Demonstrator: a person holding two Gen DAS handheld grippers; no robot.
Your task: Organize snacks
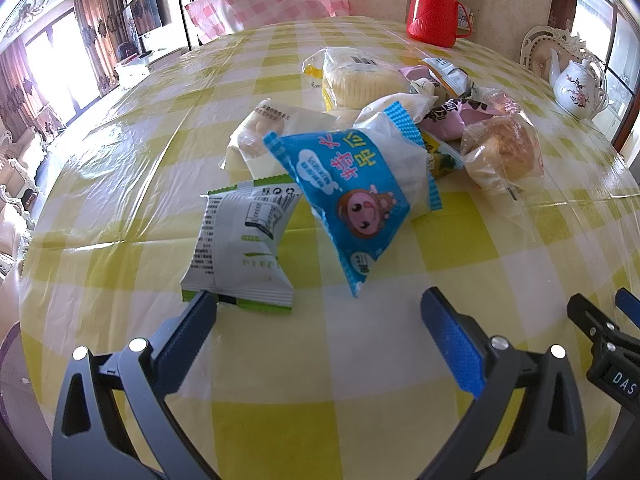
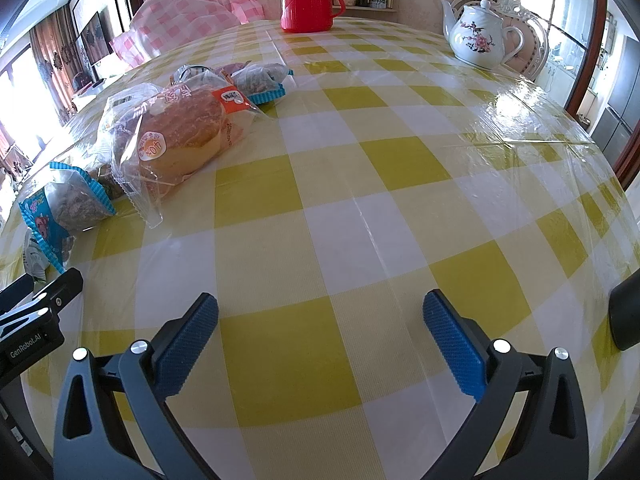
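A heap of wrapped snacks lies on the yellow checked tablecloth [image 1: 360, 360]. Nearest in the left wrist view are a blue cartoon packet [image 1: 356, 196] and a white-and-green packet [image 1: 240, 252], with a clear-bagged bun [image 1: 504, 148] and a pale round cake [image 1: 360, 80] behind. My left gripper [image 1: 320, 312] is open just short of them; its left fingertip almost touches the white-and-green packet. My right gripper [image 2: 320, 312] is open over bare cloth, right of the pile. The right wrist view shows a bagged bun [image 2: 180, 136] and the blue packet [image 2: 60, 208] at left.
A red thermos [image 1: 436, 8] and a white flowered teapot [image 2: 480, 40] stand at the table's far side. A pink checked cloth bundle [image 1: 272, 0] lies beyond the far edge. Bare cloth fills the table's right half [image 2: 440, 160]. Each gripper shows at the other view's edge.
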